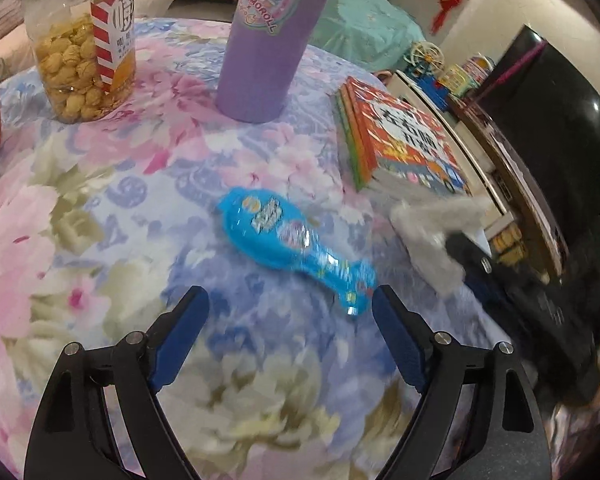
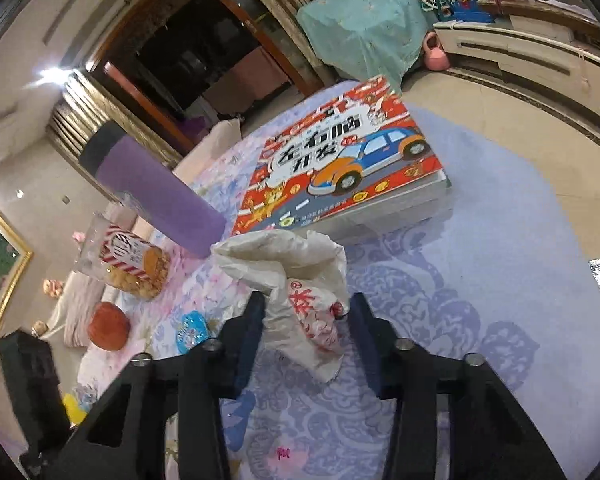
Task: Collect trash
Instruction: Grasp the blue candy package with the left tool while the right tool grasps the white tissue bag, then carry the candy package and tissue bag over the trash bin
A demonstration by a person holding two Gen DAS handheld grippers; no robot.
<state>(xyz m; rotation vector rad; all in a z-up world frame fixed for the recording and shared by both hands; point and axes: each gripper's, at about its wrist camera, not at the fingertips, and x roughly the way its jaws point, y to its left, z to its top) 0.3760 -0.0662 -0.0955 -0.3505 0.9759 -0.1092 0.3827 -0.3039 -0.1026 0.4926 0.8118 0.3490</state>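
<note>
Two pieces of trash are what you are after on this flowered tablecloth [image 1: 100, 208], and each of your grippers is lined up on one.

Starting at the left of the left wrist view: a clear snack tub [image 1: 80, 52] and a tall purple cup [image 1: 268, 40] stand upright at the far side, well apart from your work, so you need not steer around them. Nearer you lies the blue wrapper [image 1: 296, 248], flat on the cloth, glossy and crinkled, wide at its far end and narrowing to a tail that points toward your right-hand finger. Your left gripper [image 1: 290, 300] hovers over it with jaws spread wide and nothing between the pads; only the wrapper's tail sits just beside one fingertip. That spread looks chosen to straddle the wrapper's width.

Further right, a stack of picture books [image 1: 400, 136] rests on the table's edge, and just in front of it is the white bag [image 2: 300, 280], soft, crumpled and heaped, with red print on its lower folds. Your right gripper [image 2: 306, 306] has the bag between its fingers; the jaws are partly drawn in and both pads seem to be meeting the plastic, so I judge it pinched, though loosely. Grabbing the bunched lower part should keep the thin film from slipping.
</note>
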